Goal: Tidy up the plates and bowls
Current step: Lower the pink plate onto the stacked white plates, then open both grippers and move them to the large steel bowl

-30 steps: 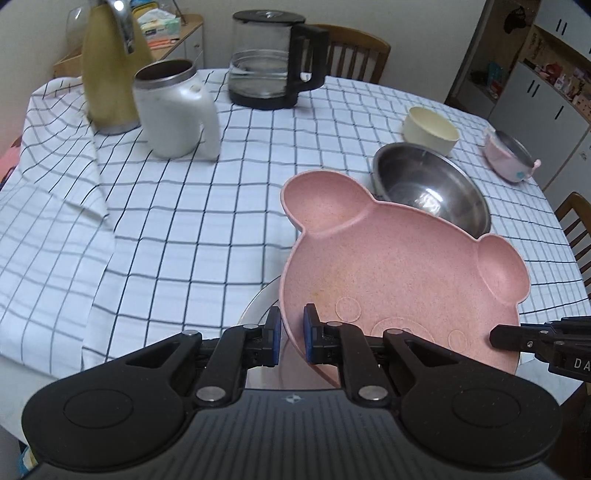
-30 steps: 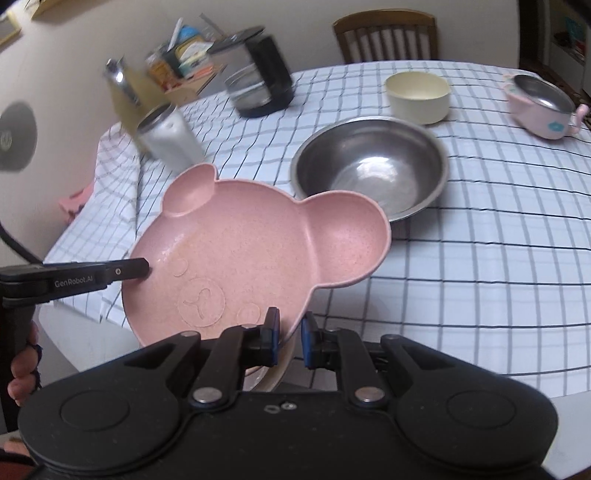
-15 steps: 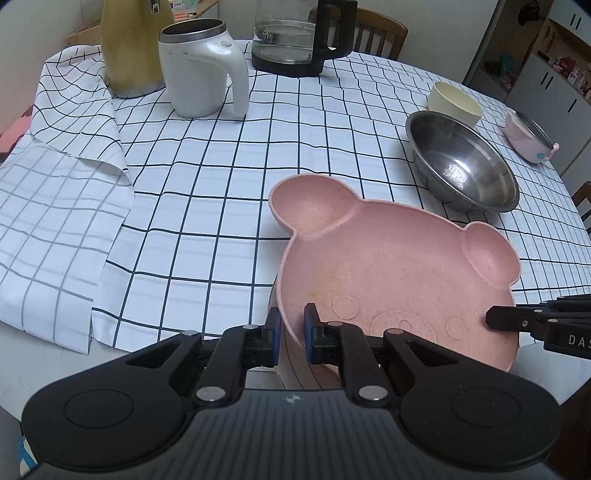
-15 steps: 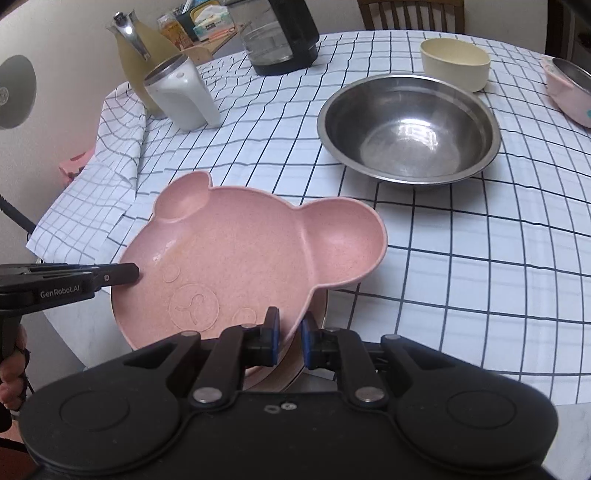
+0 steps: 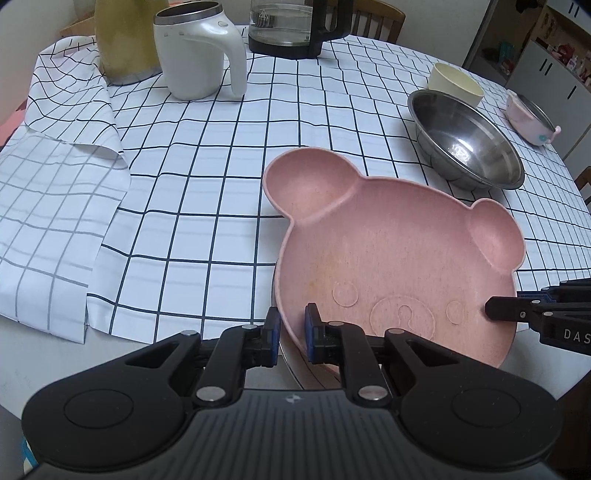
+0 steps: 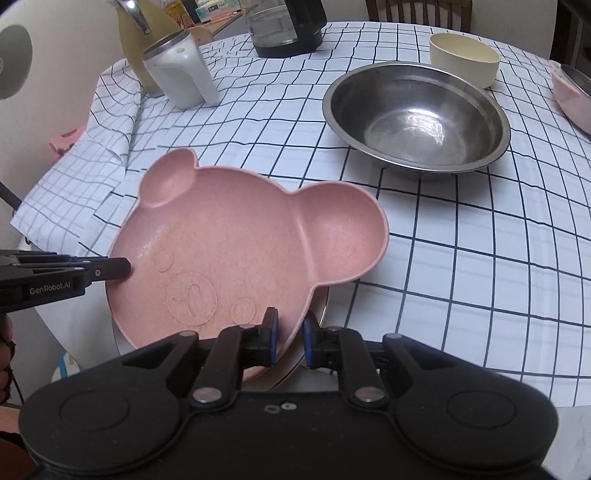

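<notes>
The pink bear-shaped plate (image 5: 399,251) sits at the near edge of the table, held by its rim on both sides and resting on or just above a plate (image 6: 320,299) beneath it, of which only a thin curved edge shows under its near side; whether it has fully settled cannot be told. The left gripper (image 5: 291,330) is clamped on the rim at about 7 o'clock of the plate, one pad inside and one outside, and the right gripper (image 6: 290,338) is clamped likewise on the opposite near rim, at about 5 o'clock. The step in hand looks like stacking: the bear plate being lowered onto the plate below. The next move probably calls for seating it flat and centred, then easing both jaws apart together so neither side tips or drags the plate toward the table edge, which lies close behind. Farther off, at about 1 o'clock from the plate, the steel bowl (image 6: 417,118) stands on the checked tablecloth (image 5: 192,192), with the cream bowl (image 6: 463,59) just beyond it and a small pink bowl (image 5: 530,118) off to 2 o'clock, all apparently not yet sorted. At 11 o'clock, well apart, stand a white mug (image 5: 195,51), a yellow jug (image 5: 122,40) and a glass carafe (image 5: 291,29).
</notes>
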A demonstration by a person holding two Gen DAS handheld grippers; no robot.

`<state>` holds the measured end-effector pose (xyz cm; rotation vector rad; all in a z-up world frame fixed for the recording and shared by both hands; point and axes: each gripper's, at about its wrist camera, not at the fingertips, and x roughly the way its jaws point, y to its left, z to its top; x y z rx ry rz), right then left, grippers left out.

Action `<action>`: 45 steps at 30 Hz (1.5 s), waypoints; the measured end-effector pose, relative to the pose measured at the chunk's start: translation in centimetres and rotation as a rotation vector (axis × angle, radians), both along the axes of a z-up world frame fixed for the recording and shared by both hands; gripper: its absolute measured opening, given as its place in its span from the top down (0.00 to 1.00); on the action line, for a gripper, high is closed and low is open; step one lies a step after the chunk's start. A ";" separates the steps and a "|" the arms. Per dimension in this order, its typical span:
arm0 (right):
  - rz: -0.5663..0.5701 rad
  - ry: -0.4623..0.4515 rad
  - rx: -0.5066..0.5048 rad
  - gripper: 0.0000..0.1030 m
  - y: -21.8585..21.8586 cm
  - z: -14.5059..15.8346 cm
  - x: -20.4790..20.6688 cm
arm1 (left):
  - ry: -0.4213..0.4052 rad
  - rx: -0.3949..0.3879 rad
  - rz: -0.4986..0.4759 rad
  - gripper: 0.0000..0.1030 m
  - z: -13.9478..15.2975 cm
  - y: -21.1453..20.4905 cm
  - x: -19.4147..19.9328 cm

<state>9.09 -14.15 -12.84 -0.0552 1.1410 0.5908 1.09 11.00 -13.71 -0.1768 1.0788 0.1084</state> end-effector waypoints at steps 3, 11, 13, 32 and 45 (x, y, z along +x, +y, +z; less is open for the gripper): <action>0.007 -0.019 -0.016 0.84 0.3 0.0 -0.2 | -0.004 0.009 -0.006 0.88 0.0 -0.1 0.1; 0.006 -0.046 -0.042 0.77 0.7 0.3 -0.6 | -0.002 0.042 -0.024 0.87 -0.3 -0.4 -0.2; -0.001 -0.053 -0.049 0.71 0.6 0.4 -0.6 | -0.004 0.045 -0.029 0.87 -0.3 -0.5 -0.3; -0.019 -0.156 0.035 0.42 -1.1 4.1 -2.4 | -0.147 0.098 -0.086 0.49 4.0 -2.1 -2.0; -0.069 -0.287 0.101 0.18 -3.6 8.2 -2.6 | -0.316 0.097 -0.145 0.29 8.3 -5.9 -0.4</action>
